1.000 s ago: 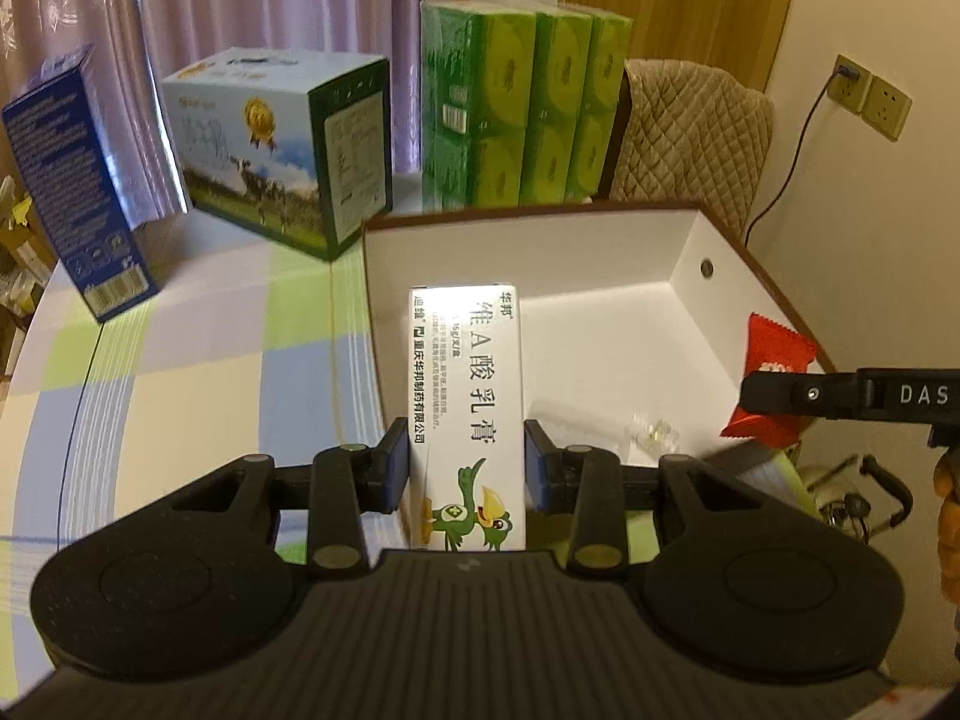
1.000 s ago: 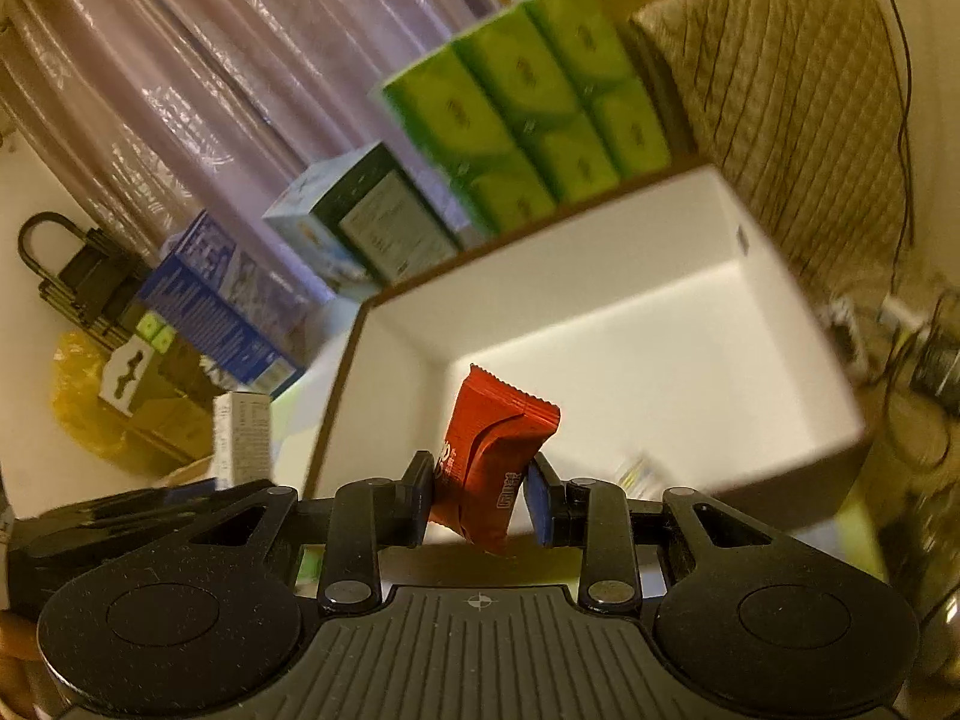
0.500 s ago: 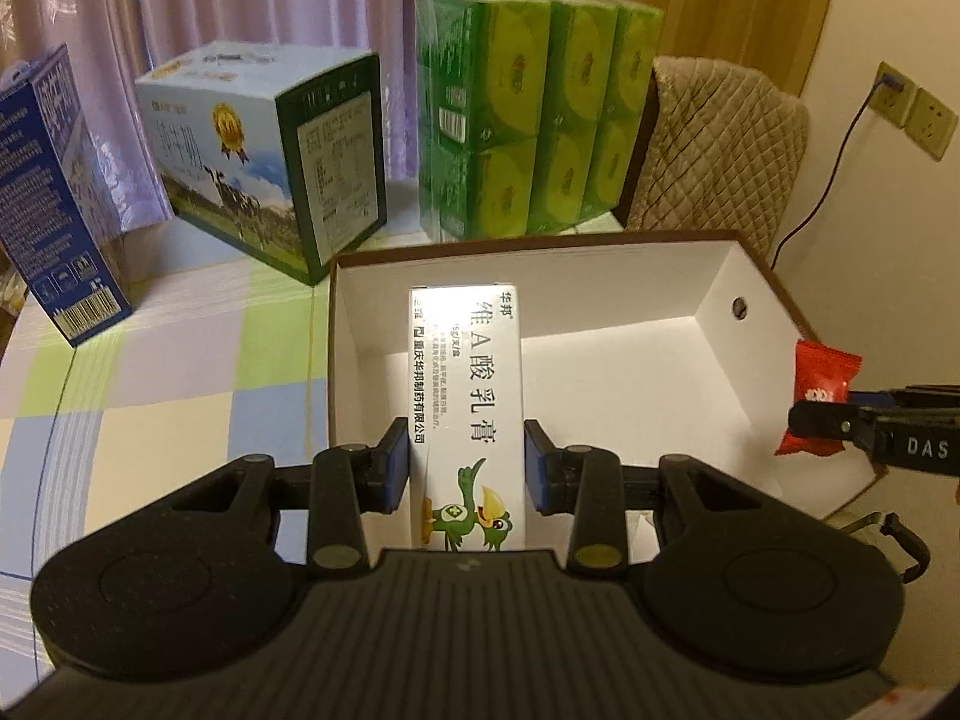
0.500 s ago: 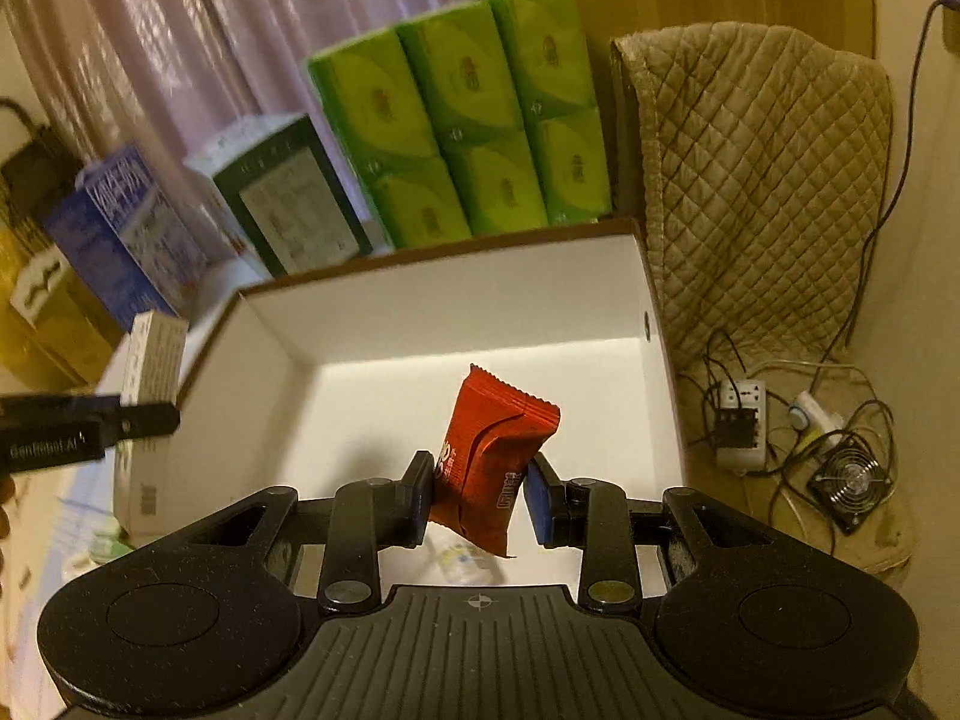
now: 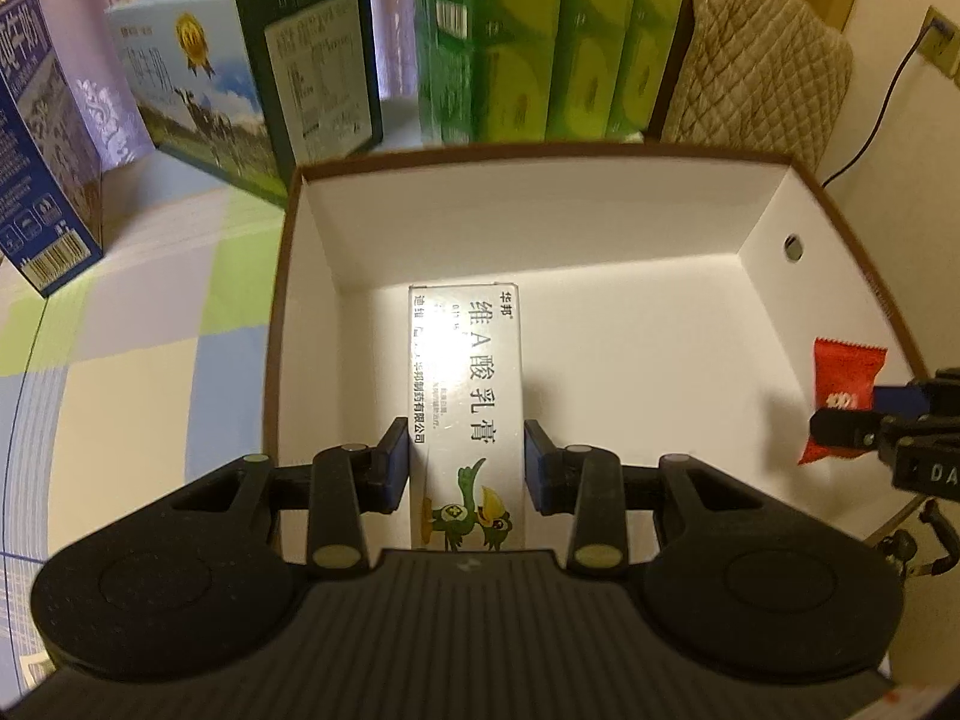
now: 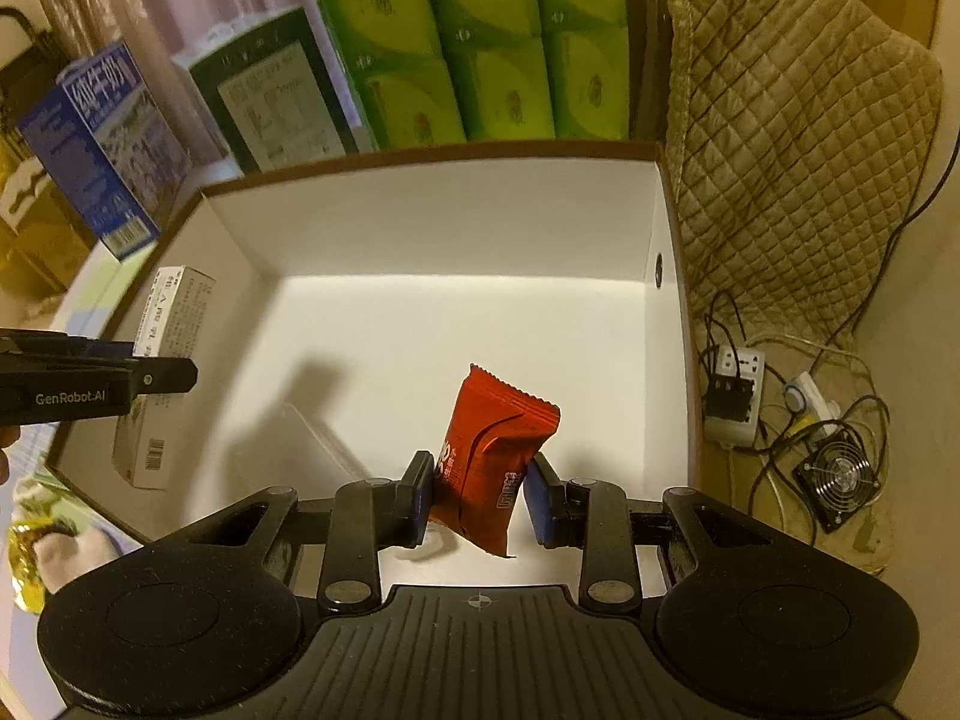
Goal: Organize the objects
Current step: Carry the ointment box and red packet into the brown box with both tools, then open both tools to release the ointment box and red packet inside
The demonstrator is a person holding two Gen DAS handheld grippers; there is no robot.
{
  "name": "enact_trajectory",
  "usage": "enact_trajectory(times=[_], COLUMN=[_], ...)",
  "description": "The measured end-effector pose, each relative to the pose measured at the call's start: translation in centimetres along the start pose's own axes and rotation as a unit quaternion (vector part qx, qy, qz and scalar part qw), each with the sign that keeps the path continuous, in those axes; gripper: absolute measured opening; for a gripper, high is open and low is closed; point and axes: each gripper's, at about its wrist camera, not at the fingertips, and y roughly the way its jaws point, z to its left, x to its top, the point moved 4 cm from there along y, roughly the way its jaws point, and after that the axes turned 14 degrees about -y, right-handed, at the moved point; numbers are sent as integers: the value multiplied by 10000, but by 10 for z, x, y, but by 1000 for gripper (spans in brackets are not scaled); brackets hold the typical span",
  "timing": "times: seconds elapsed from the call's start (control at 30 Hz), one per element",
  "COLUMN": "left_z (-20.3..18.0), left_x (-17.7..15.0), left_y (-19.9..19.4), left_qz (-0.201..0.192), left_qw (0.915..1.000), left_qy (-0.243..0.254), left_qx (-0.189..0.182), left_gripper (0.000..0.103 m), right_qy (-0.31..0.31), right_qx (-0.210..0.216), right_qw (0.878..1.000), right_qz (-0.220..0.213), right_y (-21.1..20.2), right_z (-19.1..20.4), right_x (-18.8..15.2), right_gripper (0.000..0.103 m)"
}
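The left claw [image 5: 467, 465] holds a white carton [image 5: 465, 396] and the right claw [image 6: 478, 497] holds a red packet [image 6: 489, 459], both above the open box [image 6: 420, 216].

The slim white cardboard ointment carton [image 5: 465, 402] has a glossy print that throws back a bright glare. The small red snack packet [image 6: 495, 456] is crinkled, shiny foil-like plastic. The large open box [image 5: 540, 210] is matt white card inside with a brown rim. Both the left tool [image 5: 467, 468] and the right tool [image 6: 479, 498] are matt black plastic with ribbed housings and blue pads. The surface [image 5: 132, 324] wears a smooth pastel checked cloth. The green tissue packs [image 6: 468, 36] are wrapped in glossy film. The beige chair cover [image 6: 798, 132] is quilted fabric.
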Motion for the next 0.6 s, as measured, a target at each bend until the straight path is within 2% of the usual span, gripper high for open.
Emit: enact_trajectory(times=[0.23,0.43,0.6], left_z=[3,4,4], left_x=[-10,-14,-13], left_y=[21,29,28], left_qz=[318,517,519], left_qw=[9992,9983,9985], left_qy=[34,39,-13], left_qx=[220,254,190], left_gripper=[33,34,34], right_qy=[-145,-226,-231], right_qx=[58,74,70], right_qw=[9998,9995,9995], right_qz=[138,206,214], right_y=[9,12,12], right_z=[-2,-2,-2], right_x=[-1,1,1], right_gripper=[29,29,29])
